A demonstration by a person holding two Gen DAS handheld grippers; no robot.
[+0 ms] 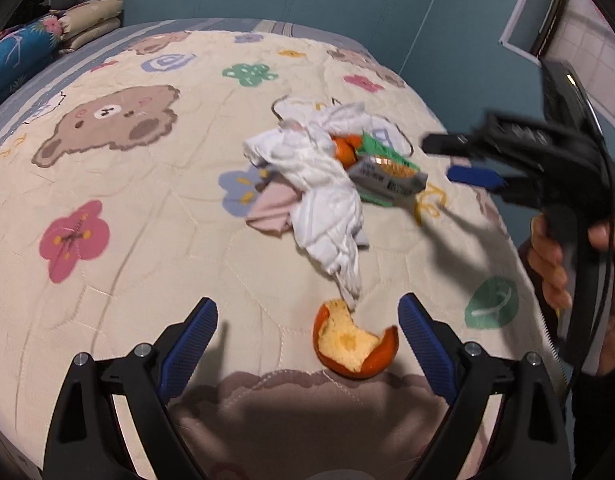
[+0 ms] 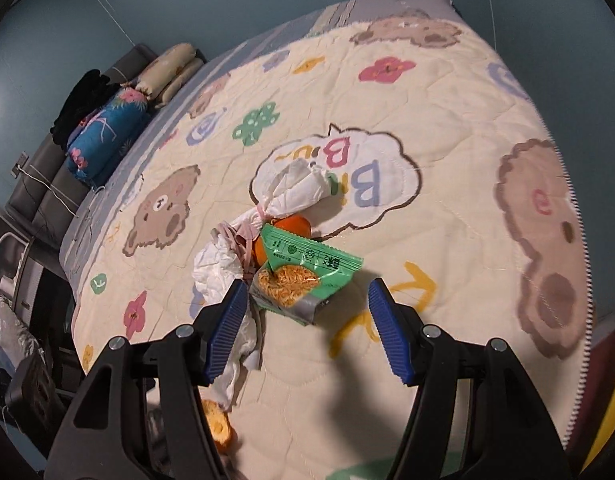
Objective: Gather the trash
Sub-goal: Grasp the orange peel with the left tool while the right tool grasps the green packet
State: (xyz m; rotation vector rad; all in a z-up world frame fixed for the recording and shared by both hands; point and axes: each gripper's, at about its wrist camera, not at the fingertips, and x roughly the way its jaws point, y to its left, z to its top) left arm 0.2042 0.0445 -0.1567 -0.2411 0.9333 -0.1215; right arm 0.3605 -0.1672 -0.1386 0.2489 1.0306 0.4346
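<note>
Here orange peel point(image 1: 353, 346) lies between the gaping left hand-held gripper point(image 1: 307, 332) fingers.

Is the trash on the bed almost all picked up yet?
Not yet, nothing looks collected. The orange peel lies between the open left hand-held gripper fingers, not gripped. The open right hand-held gripper hangs by the green snack wrapper. The crumpled tissues and another orange piece remain on the quilt.
</note>
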